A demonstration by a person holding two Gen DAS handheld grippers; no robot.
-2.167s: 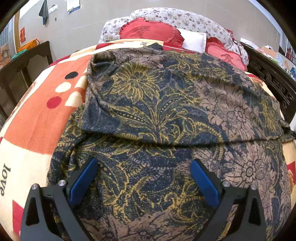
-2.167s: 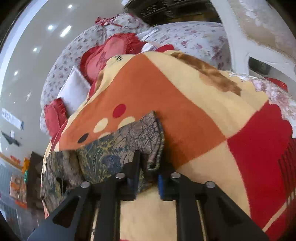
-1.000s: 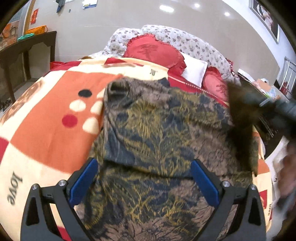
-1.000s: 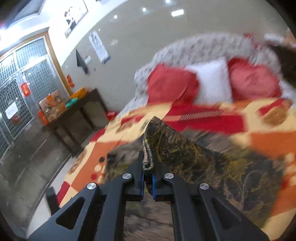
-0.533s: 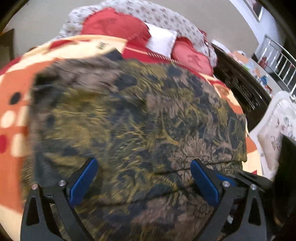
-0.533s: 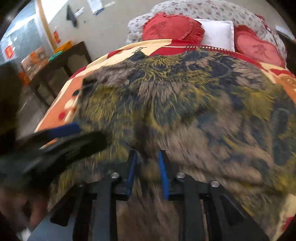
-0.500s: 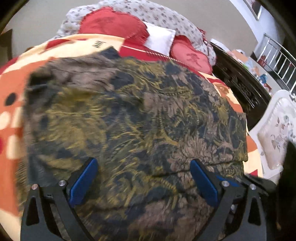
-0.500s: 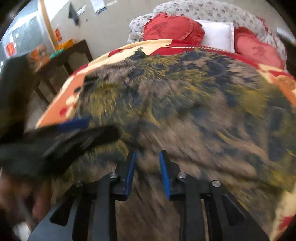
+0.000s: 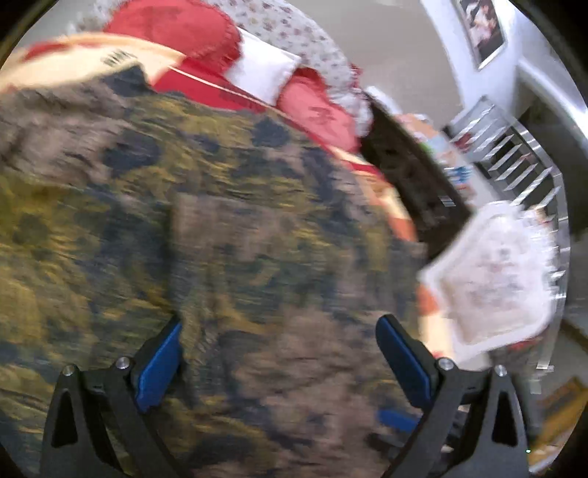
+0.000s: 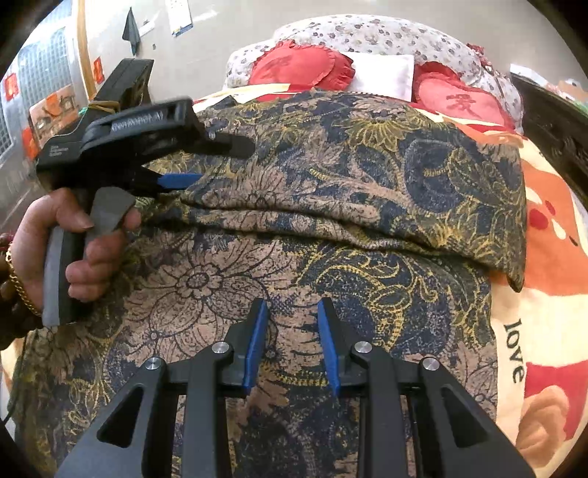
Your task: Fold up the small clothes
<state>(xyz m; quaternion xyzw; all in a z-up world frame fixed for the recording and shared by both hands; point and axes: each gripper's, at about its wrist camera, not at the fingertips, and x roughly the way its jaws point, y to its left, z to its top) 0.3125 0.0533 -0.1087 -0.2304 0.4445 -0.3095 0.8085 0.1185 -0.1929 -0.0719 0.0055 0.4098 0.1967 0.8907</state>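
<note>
Folded layer laid down, both grippers free of the cloth.

The patterned garment (image 10: 330, 206) lies on the blanket (image 10: 544, 257), its fold edge toward twelve o'clock. Right gripper (image 10: 290, 338) hangs parted, pinching nothing; left gripper (image 9: 279, 360), at nine o'clock, stands spread. The next fold likely calls for gripping a fresh edge.

Bed (image 10: 544, 331): orange, cream and red blanket.
Head of bed: red heart cushions (image 10: 299, 68), white pillow (image 10: 382, 75), floral bolster (image 10: 386, 35).
Wall (image 10: 220, 25): beige, papers pinned.
Side: dark wooden frame (image 9: 408, 176), metal railing (image 9: 514, 154).
</note>
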